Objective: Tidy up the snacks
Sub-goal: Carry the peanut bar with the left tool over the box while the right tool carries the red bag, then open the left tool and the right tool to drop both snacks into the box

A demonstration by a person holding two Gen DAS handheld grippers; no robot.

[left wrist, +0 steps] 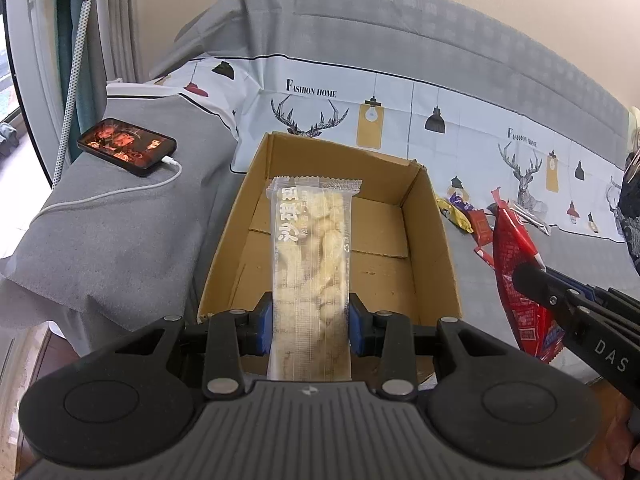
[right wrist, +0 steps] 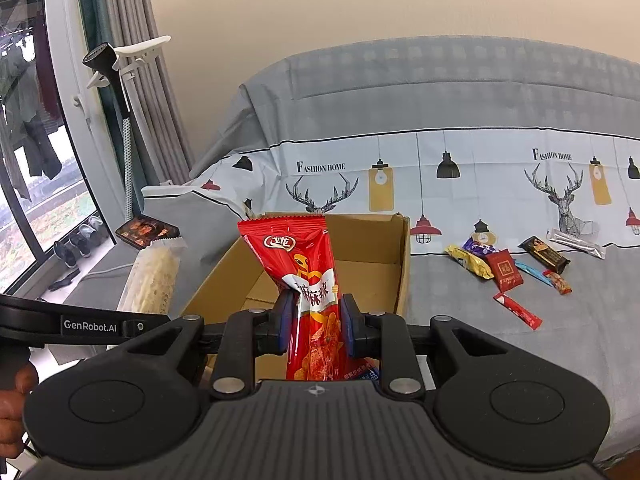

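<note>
Left gripper [left wrist: 311, 328]: I had it clamped on the clear pastry pack [left wrist: 310, 264], long axis pointing away over the cardboard box [left wrist: 436, 248].
Right gripper [right wrist: 316, 324]: I had it pinching the red snack bag [right wrist: 304, 276], tip forward above the box.

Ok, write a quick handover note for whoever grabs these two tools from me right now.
Left tool: shut on the clear pastry pack, held over the cardboard box.
Right tool: shut on the red snack bag, at the box's near edge.
Done: nothing lies in the box so far.
Left: drop both packs in, then collect the small loose snacks on the bed cover to the box's right.
</note>
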